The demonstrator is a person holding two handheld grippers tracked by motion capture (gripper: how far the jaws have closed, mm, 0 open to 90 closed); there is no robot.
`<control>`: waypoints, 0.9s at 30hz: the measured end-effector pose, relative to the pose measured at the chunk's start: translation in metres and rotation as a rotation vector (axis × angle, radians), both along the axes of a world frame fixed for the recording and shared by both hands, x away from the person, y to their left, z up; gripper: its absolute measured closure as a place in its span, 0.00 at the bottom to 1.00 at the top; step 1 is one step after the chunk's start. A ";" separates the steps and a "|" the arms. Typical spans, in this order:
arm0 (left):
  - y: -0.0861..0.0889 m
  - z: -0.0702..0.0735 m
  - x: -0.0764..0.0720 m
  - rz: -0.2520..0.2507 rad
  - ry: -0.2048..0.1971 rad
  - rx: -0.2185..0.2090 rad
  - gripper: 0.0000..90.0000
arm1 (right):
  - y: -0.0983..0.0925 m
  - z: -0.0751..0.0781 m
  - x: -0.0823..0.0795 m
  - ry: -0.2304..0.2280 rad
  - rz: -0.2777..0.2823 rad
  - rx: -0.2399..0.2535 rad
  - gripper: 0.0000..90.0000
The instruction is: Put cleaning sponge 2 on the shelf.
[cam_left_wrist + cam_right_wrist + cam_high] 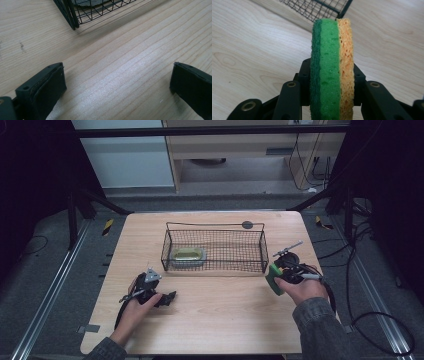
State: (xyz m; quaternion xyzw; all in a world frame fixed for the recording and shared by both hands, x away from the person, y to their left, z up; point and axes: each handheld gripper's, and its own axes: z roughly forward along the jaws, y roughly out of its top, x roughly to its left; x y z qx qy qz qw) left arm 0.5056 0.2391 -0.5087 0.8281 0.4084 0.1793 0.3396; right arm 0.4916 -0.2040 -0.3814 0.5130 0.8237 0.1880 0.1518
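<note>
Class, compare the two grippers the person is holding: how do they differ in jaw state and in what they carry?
The left gripper has its jaws wide apart over bare table; the right gripper is clamped on a green-and-yellow sponge. The left carries nothing; the right holds the sponge on edge. Both are black, hand-held, near the wire basket.

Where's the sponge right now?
The sponge is clamped on edge in the right claw, at the table's right side in the high view, just off the wire basket's right end.

Room: dim | floor [45, 270]: grey carpet, black cables [380, 320] on my right | behind my table [210, 320]: light wood cabinet [240, 150], white panel [125, 155] | black frame posts [75, 215].
</note>
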 end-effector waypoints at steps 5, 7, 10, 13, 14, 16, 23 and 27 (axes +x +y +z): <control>0.000 0.000 0.000 0.000 -0.001 0.001 0.00 | -0.014 0.006 0.008 -0.022 -0.008 -0.004 0.71; 0.000 0.000 0.000 0.000 -0.001 0.000 0.00 | -0.020 0.009 0.012 -0.033 -0.010 -0.010 0.71; 0.000 0.000 0.000 0.000 -0.001 0.001 0.00 | -0.028 0.017 0.022 -0.056 0.001 -0.005 0.71; 0.000 0.000 0.000 0.000 -0.002 0.001 0.00 | -0.031 0.025 0.029 -0.075 0.012 -0.006 0.71; 0.000 0.000 0.000 0.003 -0.002 -0.002 0.00 | -0.031 0.025 0.029 -0.075 0.012 -0.006 0.71; -0.001 0.000 0.000 0.008 -0.005 -0.004 0.00 | -0.033 0.031 0.034 -0.087 0.014 -0.011 0.71; -0.001 0.000 0.000 0.011 -0.007 -0.002 0.00 | -0.036 0.050 0.049 -0.119 0.019 -0.037 0.71; 0.000 0.000 0.000 0.009 -0.006 0.002 0.00 | -0.033 0.062 0.055 -0.157 0.022 -0.045 0.71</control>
